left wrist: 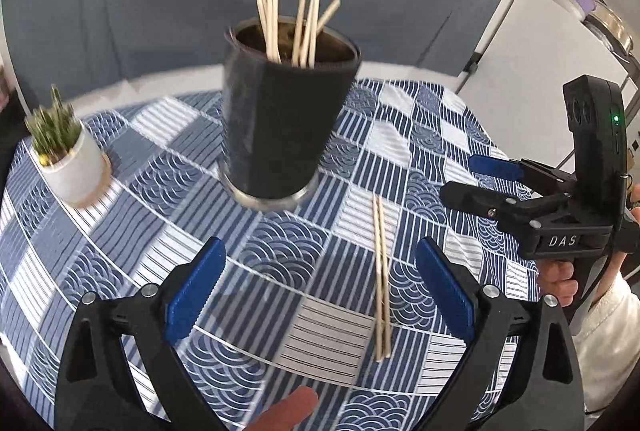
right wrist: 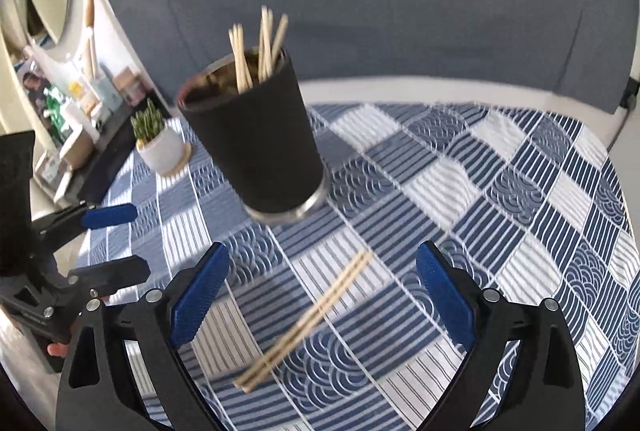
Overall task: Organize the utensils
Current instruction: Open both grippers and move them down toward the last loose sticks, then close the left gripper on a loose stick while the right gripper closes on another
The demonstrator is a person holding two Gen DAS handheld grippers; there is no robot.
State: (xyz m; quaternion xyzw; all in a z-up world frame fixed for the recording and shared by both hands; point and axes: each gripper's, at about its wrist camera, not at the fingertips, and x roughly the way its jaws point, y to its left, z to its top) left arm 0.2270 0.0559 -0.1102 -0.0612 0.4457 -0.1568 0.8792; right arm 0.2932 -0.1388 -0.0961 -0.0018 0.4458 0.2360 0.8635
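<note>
Two chopsticks (right wrist: 308, 319) lie side by side, touching, flat on the table (right wrist: 520, 191), just ahead of the right gripper (right wrist: 322, 295) and between the lines of its fingers (right wrist: 200, 295), which are spread wide and hold nothing. Their long axis runs diagonally across that gap, the near tips toward the left finger and the far tips toward the cup (right wrist: 256, 139) ahead, which already holds several chopsticks upright. From the left gripper (left wrist: 320, 295), equally released and empty, the same pair (left wrist: 381, 279) sits off toward its right finger (left wrist: 444, 291), running nearly straight away from it. I judge the right gripper (left wrist: 480, 183) better placed, since the pair is centred in its gap, though it would need to turn so the fingers close across the sticks. The cup (left wrist: 280, 119) stands just beyond the pair's far ends.
</note>
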